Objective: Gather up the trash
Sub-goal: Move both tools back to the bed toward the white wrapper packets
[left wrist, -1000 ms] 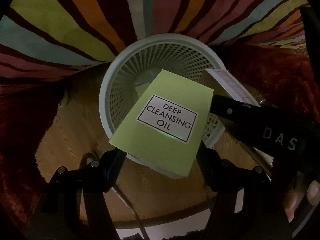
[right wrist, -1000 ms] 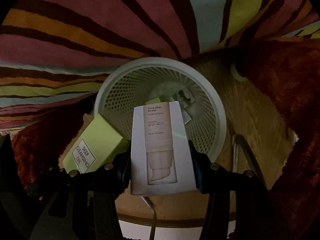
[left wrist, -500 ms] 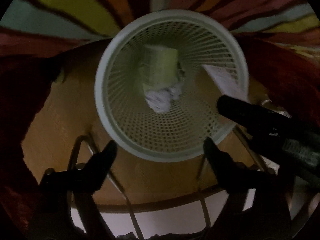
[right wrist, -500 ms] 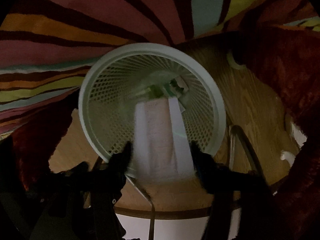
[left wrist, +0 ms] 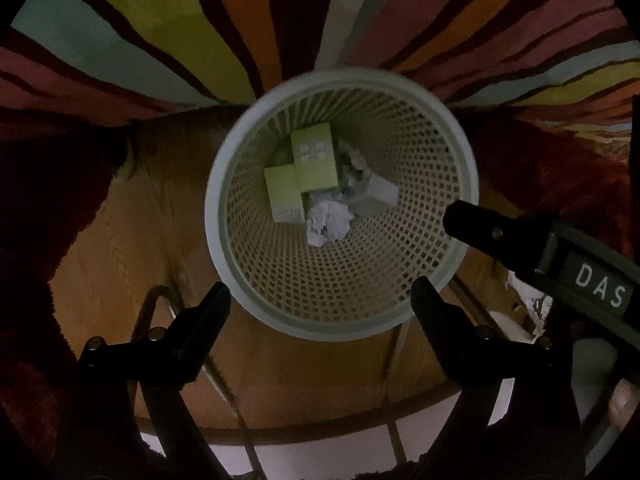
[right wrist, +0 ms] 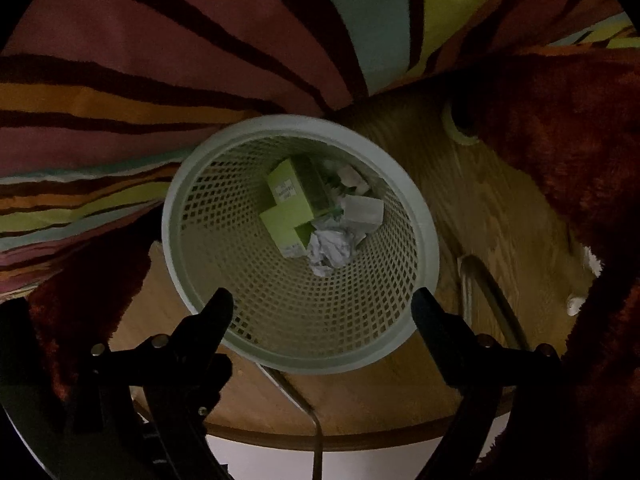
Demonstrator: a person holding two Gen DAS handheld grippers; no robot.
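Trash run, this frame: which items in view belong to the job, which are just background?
Job:
- white mesh basket
- two green boxes inside it
- crumpled paper inside it
- white box inside it
- left gripper, jaws apart, empty
- right gripper, jaws apart, empty

Background:
- striped rug
- wooden floor
- red shag rug

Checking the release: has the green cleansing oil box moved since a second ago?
Yes. The green box left the left gripper and dropped to the basket bottom.
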